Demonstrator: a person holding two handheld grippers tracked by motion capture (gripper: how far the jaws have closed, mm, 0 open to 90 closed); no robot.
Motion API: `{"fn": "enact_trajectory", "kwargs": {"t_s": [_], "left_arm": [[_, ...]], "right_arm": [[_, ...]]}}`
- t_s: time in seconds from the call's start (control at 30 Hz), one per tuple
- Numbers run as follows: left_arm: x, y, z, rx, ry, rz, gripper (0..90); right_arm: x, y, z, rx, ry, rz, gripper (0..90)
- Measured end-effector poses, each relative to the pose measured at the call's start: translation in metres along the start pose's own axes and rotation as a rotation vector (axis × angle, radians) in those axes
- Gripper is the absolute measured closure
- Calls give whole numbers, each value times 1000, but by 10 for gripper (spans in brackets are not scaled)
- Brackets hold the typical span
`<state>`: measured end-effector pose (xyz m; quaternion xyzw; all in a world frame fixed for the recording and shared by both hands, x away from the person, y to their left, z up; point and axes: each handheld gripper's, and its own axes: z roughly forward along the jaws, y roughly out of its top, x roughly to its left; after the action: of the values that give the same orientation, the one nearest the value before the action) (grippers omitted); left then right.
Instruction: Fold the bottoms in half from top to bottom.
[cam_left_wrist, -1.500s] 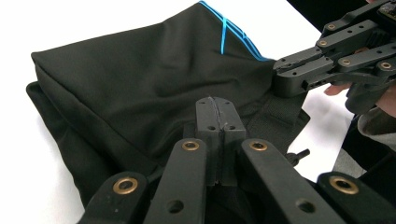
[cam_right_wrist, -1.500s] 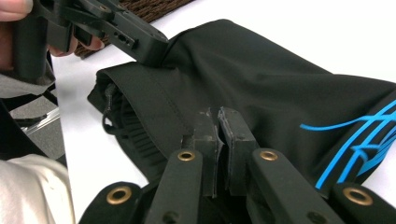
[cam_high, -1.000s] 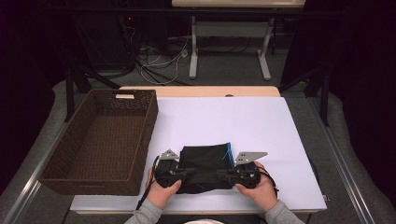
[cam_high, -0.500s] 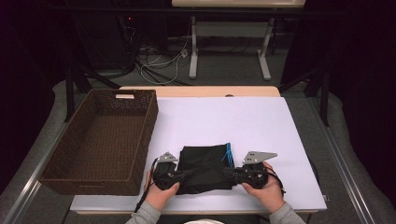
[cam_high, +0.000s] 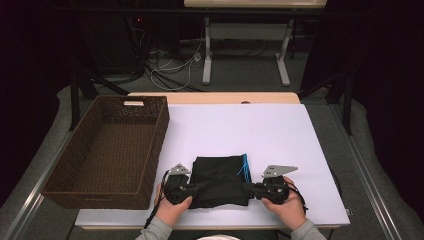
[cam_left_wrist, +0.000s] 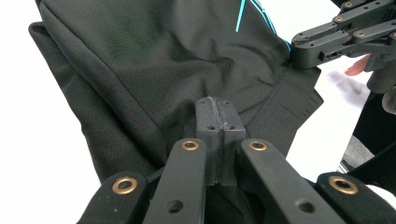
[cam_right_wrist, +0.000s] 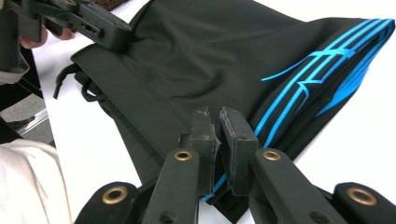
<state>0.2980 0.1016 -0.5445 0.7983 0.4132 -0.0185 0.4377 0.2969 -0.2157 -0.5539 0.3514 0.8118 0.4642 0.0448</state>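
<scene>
A folded black garment (cam_high: 220, 180) with thin blue stripes along its right side lies near the front edge of the white table (cam_high: 280, 135). My left gripper (cam_high: 192, 189) is shut on the garment's left front edge; in the left gripper view its pads (cam_left_wrist: 217, 116) pinch the black cloth (cam_left_wrist: 163, 60). My right gripper (cam_high: 248, 189) is shut on the right front edge, and in the right gripper view its pads (cam_right_wrist: 219, 126) clamp the cloth (cam_right_wrist: 210, 51) beside the blue stripes (cam_right_wrist: 299, 84). A hand holds each gripper low over the table.
A dark woven basket (cam_high: 160, 130) stands on the table's left side, just left of my left gripper. White tabletop stretches behind and to the right of the garment. Beyond the table are cables and the legs of another desk (cam_high: 207, 55).
My right gripper has shifted slightly to the right with the garment's edge, drawing the cloth a little wider. The left gripper has stayed put.
</scene>
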Motion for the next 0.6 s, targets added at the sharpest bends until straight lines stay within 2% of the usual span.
{"fn": "enact_trajectory", "kwargs": {"t_s": [0.1,0.23,0.27,0.3,0.6], "left_arm": [[-1,0,0,-4,4,0,899],[0,-1,0,-7,6,0,899],[0,-1,0,-10,7,-2,899],[0,-1,0,-10,8,-3,899],[-1,0,-2,-17,13,-5,896]], "right_arm": [[-2,-2,1,13,-12,18,849],[-1,-4,1,1,-13,24,850],[-1,-4,1,14,-13,24,849],[-1,-4,1,0,-10,28,849],[-1,-3,1,-16,-11,26,822]]}}
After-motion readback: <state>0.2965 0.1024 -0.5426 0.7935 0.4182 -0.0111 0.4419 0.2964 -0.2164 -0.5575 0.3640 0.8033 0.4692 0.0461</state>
